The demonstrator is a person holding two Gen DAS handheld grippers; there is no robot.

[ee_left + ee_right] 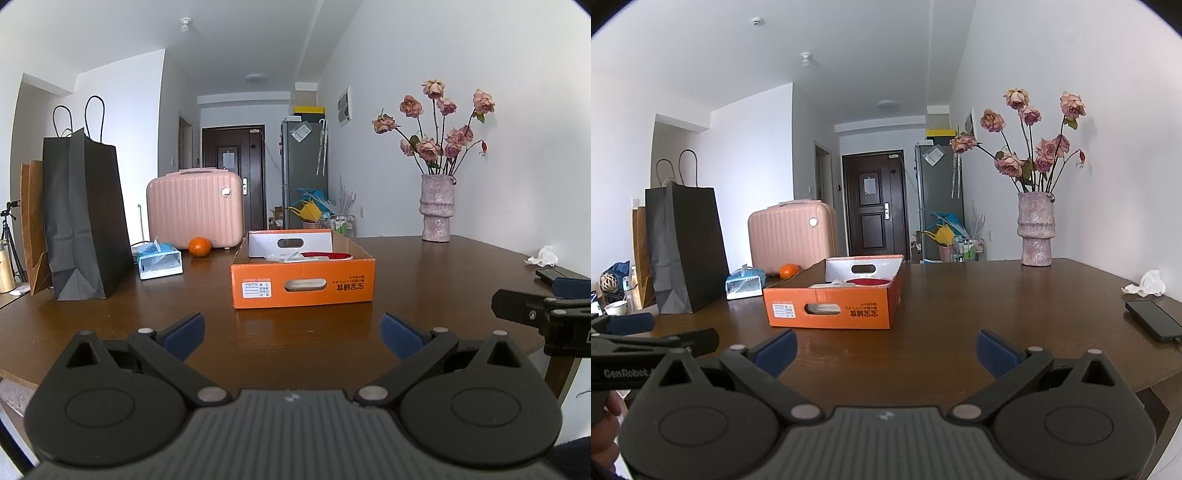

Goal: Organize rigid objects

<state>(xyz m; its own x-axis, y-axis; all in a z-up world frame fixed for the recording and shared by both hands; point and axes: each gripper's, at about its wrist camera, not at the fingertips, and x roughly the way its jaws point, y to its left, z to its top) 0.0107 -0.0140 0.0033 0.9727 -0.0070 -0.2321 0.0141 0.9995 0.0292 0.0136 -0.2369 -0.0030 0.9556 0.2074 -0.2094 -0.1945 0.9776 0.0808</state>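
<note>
Rectangular orange cardboard box (pixel 303 282), glossy wood table (pixel 424 266)

Both claws spread wide with nothing between the pads. Bare dark wooden tabletop (pixel 295 332) runs from the left claw (pixel 291 332) and right claw (pixel 886 349) up to the open-topped orange cardboard box (pixel 303 284). Box left flank crowded: blue tissue pack (pixel 159 261), tall black paper bag (pixel 86 218), pink ribbed hard case (pixel 195 206). Right side open up to the black phone (pixel 1154 320) and pink ceramic vase (pixel 1036 230).
</note>
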